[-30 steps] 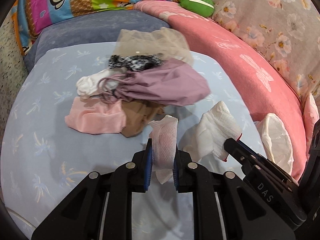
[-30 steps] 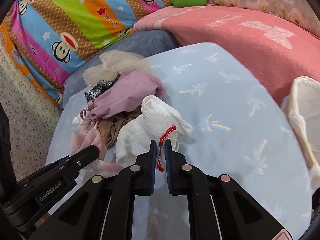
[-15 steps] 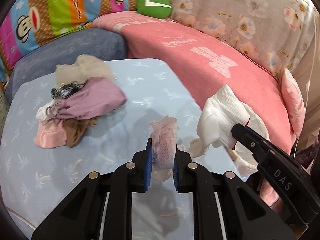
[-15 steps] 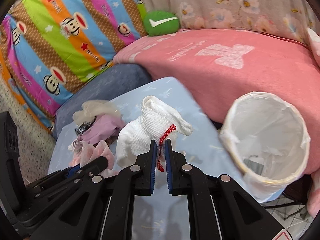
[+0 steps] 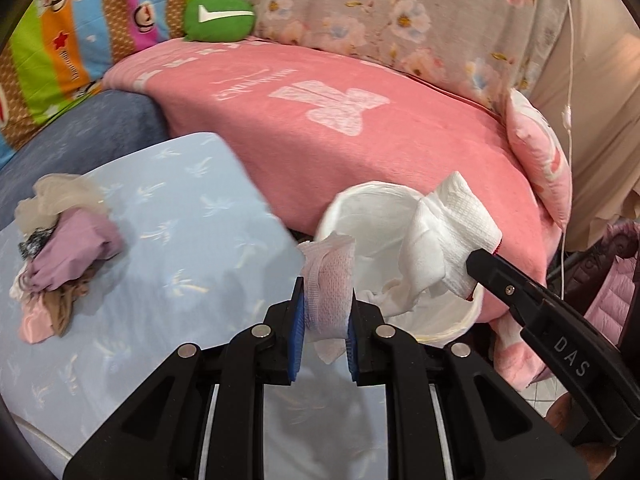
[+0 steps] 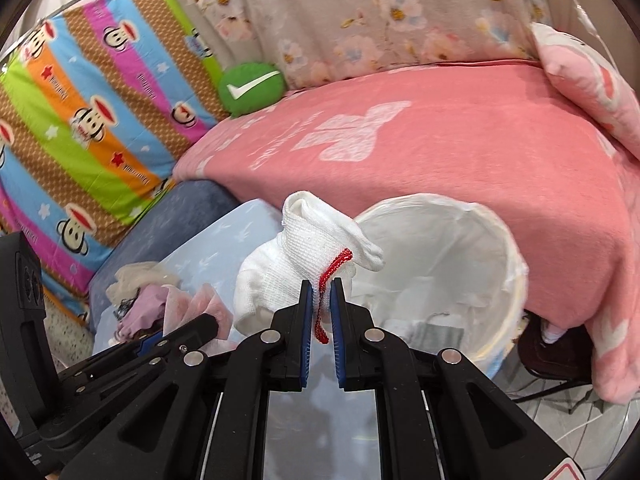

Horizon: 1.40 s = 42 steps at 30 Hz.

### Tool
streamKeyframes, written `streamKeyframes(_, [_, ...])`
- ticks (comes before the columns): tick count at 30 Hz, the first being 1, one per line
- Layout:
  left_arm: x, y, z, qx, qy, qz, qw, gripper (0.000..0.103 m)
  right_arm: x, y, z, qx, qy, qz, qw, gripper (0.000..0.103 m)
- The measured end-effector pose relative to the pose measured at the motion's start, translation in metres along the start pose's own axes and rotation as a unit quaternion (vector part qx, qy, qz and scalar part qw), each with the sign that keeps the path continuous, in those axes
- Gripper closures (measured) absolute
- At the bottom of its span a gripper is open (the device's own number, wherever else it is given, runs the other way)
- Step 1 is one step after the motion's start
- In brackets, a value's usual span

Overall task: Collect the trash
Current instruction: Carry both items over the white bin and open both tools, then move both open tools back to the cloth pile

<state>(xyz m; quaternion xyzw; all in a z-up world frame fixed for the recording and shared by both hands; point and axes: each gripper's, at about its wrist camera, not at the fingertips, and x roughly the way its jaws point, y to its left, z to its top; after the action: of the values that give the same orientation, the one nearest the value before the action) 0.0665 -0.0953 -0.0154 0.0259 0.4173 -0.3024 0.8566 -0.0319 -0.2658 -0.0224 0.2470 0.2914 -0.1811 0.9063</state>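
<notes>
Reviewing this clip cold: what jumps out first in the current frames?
Both grippers carry cloth toward a white-lined trash bin beside the pink bedspread. The right gripper is shut on a white sock with red trim, held near the bin's rim; the left gripper is shut on a pinkish mesh rag. Behind, at left, a pile of clothes lies on the light-blue table.

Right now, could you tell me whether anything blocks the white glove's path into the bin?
Nothing visible does. The right claw holds the white glove beside the open bin, whose mouth is uncovered.
</notes>
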Motion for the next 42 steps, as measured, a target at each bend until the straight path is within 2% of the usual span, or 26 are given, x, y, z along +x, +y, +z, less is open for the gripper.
streamKeyframes(8, [0.02, -0.047, 0.012, 0.04, 0.004, -0.025, 0.9989, 0.085, -0.009, -0.042, 0.01, 0.031, -0.018, -0.018, 0.999, 0.093])
streamKeyframes(15, [0.035, -0.067, 0.021, 0.058, 0.011, -0.038, 0.9976, 0.084, -0.003, -0.063, 0.017, 0.044, -0.022, -0.033, 0.998, 0.09])
streamKeyframes(19, [0.044, -0.072, 0.025, 0.062, 0.015, -0.04, 0.9972, 0.078, 0.001, -0.067, 0.02, 0.046, -0.026, -0.038, 0.998, 0.089])
streamKeyframes(21, [0.045, -0.072, 0.027, 0.059, 0.011, -0.038, 0.9974, 0.075, 0.004, -0.065, 0.023, 0.041, -0.03, -0.043, 0.998, 0.089])
streamKeyframes(23, [0.044, -0.071, 0.029, 0.056, 0.007, -0.038, 0.9977, 0.065, 0.005, -0.063, 0.024, 0.036, -0.03, -0.046, 0.998, 0.088])
streamKeyframes(24, [0.043, -0.069, 0.03, 0.053, 0.002, -0.034, 0.998, 0.054, 0.006, -0.061, 0.025, 0.034, -0.03, -0.046, 0.998, 0.087])
streamKeyframes(25, [0.041, -0.068, 0.03, 0.051, -0.005, -0.03, 0.9982, 0.047, 0.006, -0.061, 0.025, 0.033, -0.031, -0.046, 0.998, 0.084])
streamKeyframes(28, [0.038, -0.063, 0.029, 0.05, -0.013, -0.021, 0.9984, 0.043, 0.007, -0.058, 0.024, 0.031, -0.031, -0.047, 0.998, 0.079])
streamKeyframes(42, [0.024, -0.02, 0.019, 0.005, -0.014, 0.008, 0.9999, 0.043, 0.013, -0.02, 0.003, 0.008, -0.008, -0.028, 1.0, 0.062])
